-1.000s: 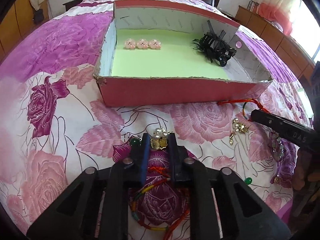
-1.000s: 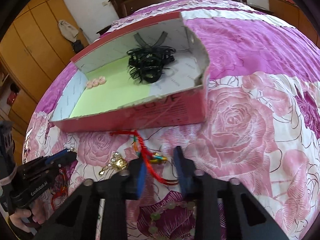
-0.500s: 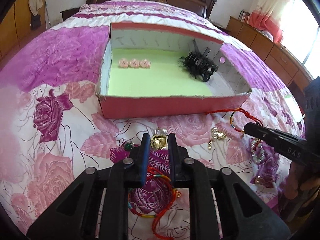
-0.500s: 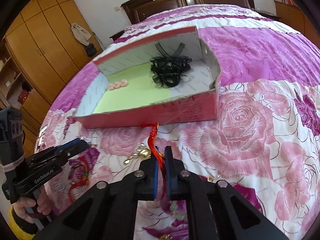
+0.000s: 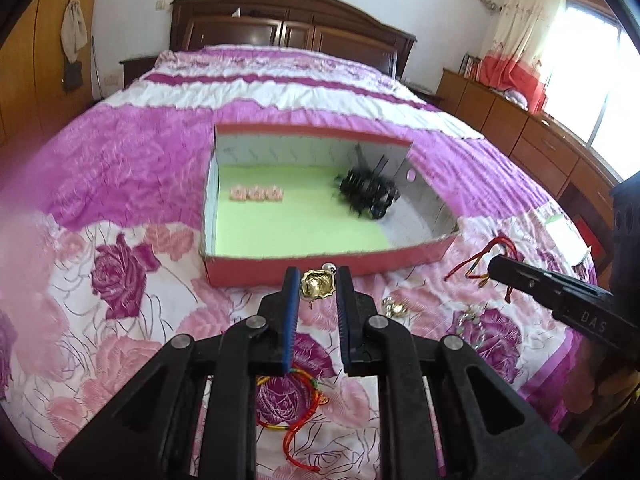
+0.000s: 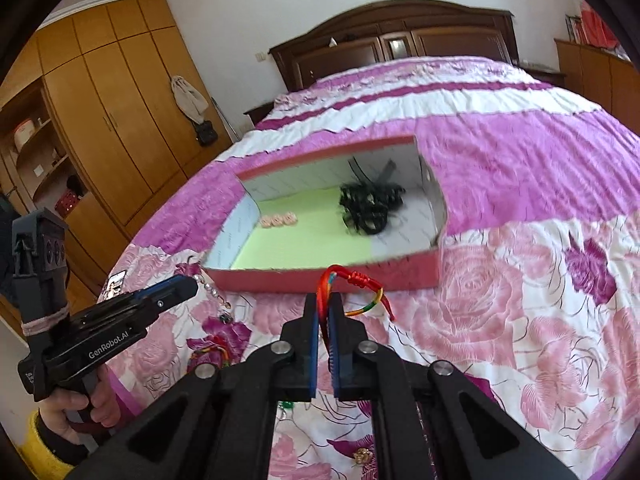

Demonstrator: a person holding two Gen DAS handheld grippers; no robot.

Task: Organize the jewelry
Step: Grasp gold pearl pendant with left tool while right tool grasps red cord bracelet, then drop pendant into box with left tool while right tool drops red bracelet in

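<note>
A red cardboard box with a green floor lies open on the floral bed; it also shows in the right wrist view. Inside lie pink flower beads and a black hair piece. My left gripper is shut on a gold pearl earring and holds it up in front of the box. My right gripper is shut on a red braided string bracelet, lifted off the bed near the box's front wall.
Another gold earring, a colourful thread bracelet and more small jewelry pieces lie on the bedspread in front of the box. A wooden headboard, wardrobes and low cabinets ring the bed.
Both grippers have lifted off the bed with their pieces. The right gripper closed on the red string bracelet and raised it. The left raised the gold earring.
</note>
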